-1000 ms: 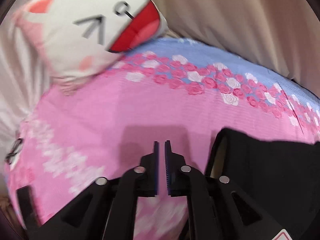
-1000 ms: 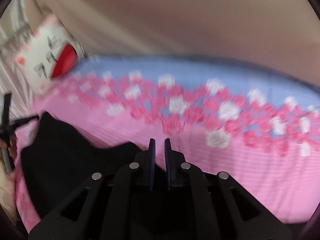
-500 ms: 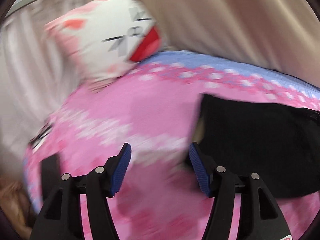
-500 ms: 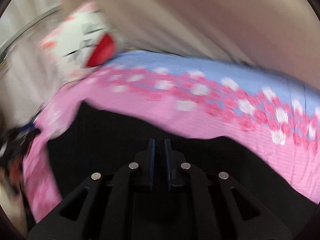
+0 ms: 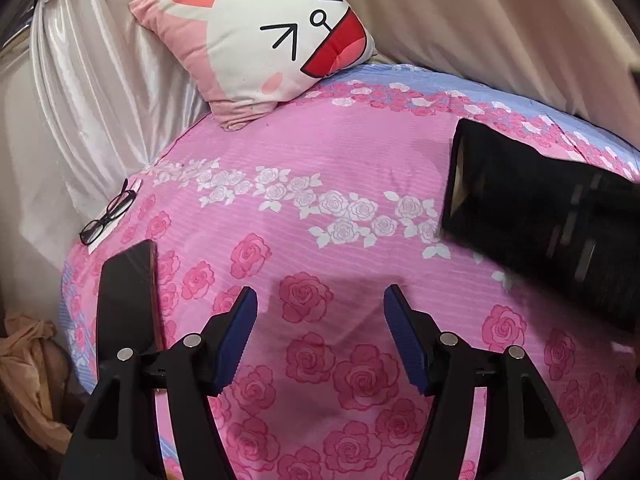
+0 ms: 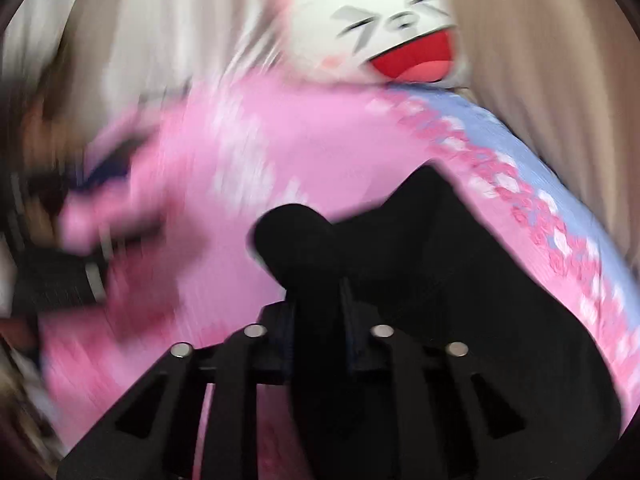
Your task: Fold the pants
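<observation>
The black pants (image 5: 520, 208) lie folded at the right side of the pink rose bedsheet (image 5: 320, 152). My left gripper (image 5: 320, 292) stands open over bare sheet to the left of the pants, with nothing between its blue pads (image 5: 236, 336). In the blurred right wrist view, my right gripper (image 6: 318, 296) has a bunched fold of the black pants (image 6: 460, 280) between its fingers. Its jaws are closing on that fold, which bulges out past the fingertips.
A white and pink cartoon-face pillow (image 5: 260, 32) leans at the head of the bed. Black glasses (image 5: 108, 212) and a dark phone (image 5: 128, 300) lie near the bed's left edge. Pale curtains (image 5: 100, 100) hang behind.
My left gripper went from shut to open and drew leftward away from the pants. The right gripper swung left and rolled, with black cloth now bunched between its fingers.
</observation>
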Motion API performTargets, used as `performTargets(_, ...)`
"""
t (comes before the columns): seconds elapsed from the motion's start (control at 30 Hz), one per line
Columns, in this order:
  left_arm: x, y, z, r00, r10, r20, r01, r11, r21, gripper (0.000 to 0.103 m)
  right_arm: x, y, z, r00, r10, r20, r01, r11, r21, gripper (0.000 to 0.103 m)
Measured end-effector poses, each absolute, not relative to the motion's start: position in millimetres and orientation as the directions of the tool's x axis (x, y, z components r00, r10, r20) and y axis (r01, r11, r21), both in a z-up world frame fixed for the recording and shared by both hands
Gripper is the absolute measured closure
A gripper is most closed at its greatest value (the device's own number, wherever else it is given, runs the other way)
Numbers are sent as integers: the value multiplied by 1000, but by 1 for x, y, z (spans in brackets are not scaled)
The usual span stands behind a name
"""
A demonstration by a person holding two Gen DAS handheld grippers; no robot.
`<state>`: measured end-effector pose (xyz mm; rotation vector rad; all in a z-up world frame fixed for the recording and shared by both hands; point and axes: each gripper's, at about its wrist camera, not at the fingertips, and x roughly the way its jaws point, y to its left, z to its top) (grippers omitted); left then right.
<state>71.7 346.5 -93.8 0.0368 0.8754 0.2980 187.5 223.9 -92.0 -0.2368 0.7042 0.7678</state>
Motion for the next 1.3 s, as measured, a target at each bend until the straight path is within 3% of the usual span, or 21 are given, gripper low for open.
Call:
performTargets(0.07,74,349,-91,610,264,-747,-246,959,138,40,196,224,-85,523,571,-632,-680,727,94,90)
performTargets(0.1,77,350,-91,614,254,-748,-245,961,125,40,200,239,-98,480,549,-684,-698,711,82,88)
performTargets(0.13,80,350,-90,617,245,-748,-244,963,115,40,203,258,-120,403,511,-759,-732,678,68,82)
performTargets(0.2,84,348,-87,624,241,-744,-244,964,108,40,188,270,-130,477,490,-729,-755,654,-54,69)
performTargets(0.23,86,347,-85,630,239,-738,-243,964,105,40,187,271,-129,478,478,-737,-751,658,-61,67)
performTargets(0.3,88,347,-79,643,233,-729,-243,965,95,40,184,252,-111,426,585,-690,-757,648,82,67)
performTargets(0.37,87,345,-72,656,233,-718,-243,966,91,40,174,220,-91,382,693,-611,-761,611,218,55)
performTargets(0.4,87,344,-67,666,228,-711,-236,968,90,40,171,197,-83,385,722,-575,-742,612,272,44)
performTargets(0.43,87,343,-63,672,224,-706,-230,969,89,40,170,166,-77,386,744,-546,-717,614,331,43)
performTargets(0.5,90,334,-53,691,204,-694,-204,975,84,37,169,113,-72,438,736,-516,-641,658,396,47)
performTargets(0.53,94,326,-47,704,183,-686,-179,981,77,34,172,86,-73,479,708,-519,-591,697,406,59)
performTargets(0.63,117,289,-37,734,116,-669,-97,993,65,32,175,7,-82,598,558,-575,-399,830,389,78)
performTargets(0.73,145,251,-45,729,67,-681,-32,997,64,16,189,-41,-98,616,479,-625,-249,872,422,81)
performTargets(0.9,193,233,-101,620,210,-756,-90,976,196,17,243,-25,-126,570,461,-680,-253,886,389,81)
performTargets(0.97,198,248,-115,599,198,-776,-127,980,152,12,265,-33,-146,560,427,-710,-228,904,363,91)
performTargets(1.0,196,254,-116,603,181,-777,-135,983,125,10,275,-43,-151,553,445,-705,-178,889,422,103)
performTargets(1.07,194,258,-116,600,206,-773,-159,978,137,10,276,-57,-144,578,500,-645,-131,837,532,103)
performTargets(1.13,191,256,-117,600,248,-760,-166,969,185,10,261,-52,-129,606,502,-617,-202,847,491,98)
performTargets(1.2,188,249,-110,599,300,-743,-192,954,231,15,256,-50,-140,577,458,-676,-217,884,414,103)
performTargets(1.23,185,245,-105,605,321,-728,-204,947,248,17,253,-60,-150,548,471,-691,-188,875,447,103)
performTargets(1.3,176,230,-84,652,297,-697,-184,955,235,16,228,-76,-136,563,512,-648,-178,841,510,97)
